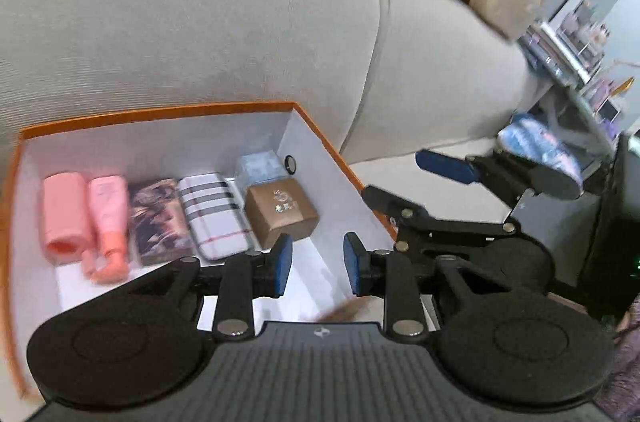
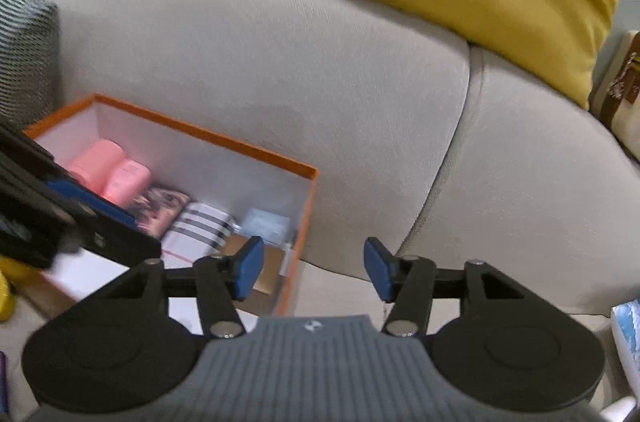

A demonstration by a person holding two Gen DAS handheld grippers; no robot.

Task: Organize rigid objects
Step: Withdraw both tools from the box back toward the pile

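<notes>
Viewing the orange box [image 1: 320, 138] on the sofa [image 1: 200, 22] from both wrists, I am taking it as the landmark for all that follows. Inside it, side by side, are lying a pink tube [image 1: 64, 214], a pink bottle [image 1: 110, 222], a dark patterned case [image 1: 158, 218], a striped case [image 1: 214, 214], a brown carton [image 1: 280, 214] and a pale blue packet [image 1: 258, 164] behind the carton, nearest the right wall.

I am judging the brown carton as light, stiff cardboard with flat, mildly slippery faces; two opposite side faces are offering the surest hold, and hard squeezing is risking a dent.

My left gripper [image 1: 318, 264] is hovering over the box's near right corner, its jaws standing narrowly apart and pressing on nothing, with only the box floor showing between them.

My right gripper [image 2: 314, 270] is hanging just outside the box's right wall, over the sofa seat, its jaws spread wide and carrying nothing.
</notes>
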